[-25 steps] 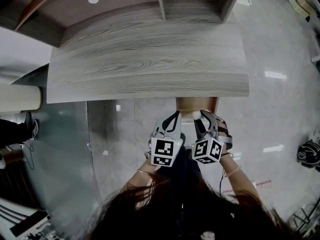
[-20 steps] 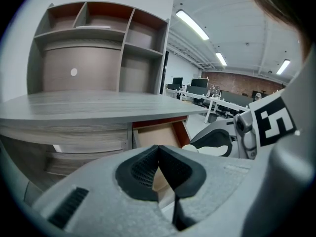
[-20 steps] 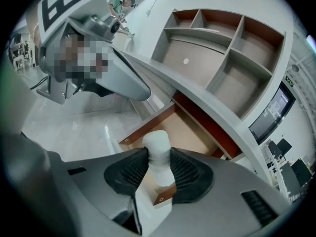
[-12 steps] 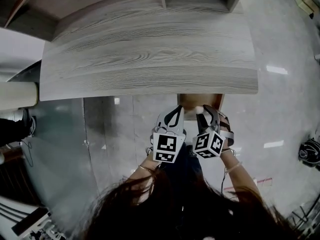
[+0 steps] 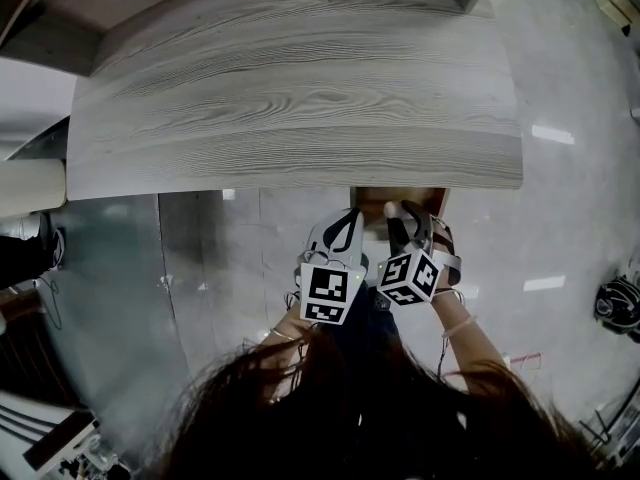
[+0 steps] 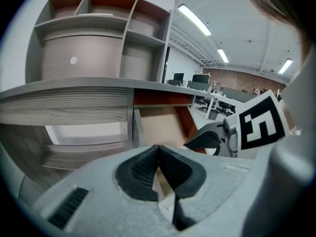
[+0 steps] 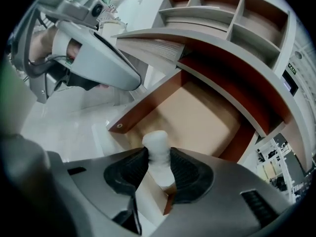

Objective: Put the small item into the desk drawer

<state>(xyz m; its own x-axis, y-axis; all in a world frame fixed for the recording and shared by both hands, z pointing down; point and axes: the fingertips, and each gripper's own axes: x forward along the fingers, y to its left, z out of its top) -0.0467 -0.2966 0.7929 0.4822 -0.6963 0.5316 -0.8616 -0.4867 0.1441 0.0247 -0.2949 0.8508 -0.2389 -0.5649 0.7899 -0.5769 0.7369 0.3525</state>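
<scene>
A small white item [image 7: 157, 147] is pinched between the pads of my right gripper [image 7: 159, 166], which is shut on it. In the head view the right gripper [image 5: 396, 211] holds the white item [image 5: 392, 209] over the front of the open desk drawer [image 5: 372, 200]. The drawer [image 7: 197, 117] has a tan floor and reddish-brown walls, and nothing lies in it. My left gripper [image 6: 158, 158] is shut with nothing between its pads. In the head view the left gripper [image 5: 349, 217] hangs just left of the right one, in front of the drawer [image 6: 158, 125].
The grey wood-grain desk top [image 5: 300, 98] spreads above the drawer, with open shelf compartments [image 6: 103, 14] behind it. Pale glossy floor [image 5: 560, 198] lies to the right. A person's dark hair [image 5: 340, 408] fills the bottom of the head view.
Both grippers have moved forward toward the desk, and the right one with the white item now reaches over the drawer's front. The left gripper stays shut.
</scene>
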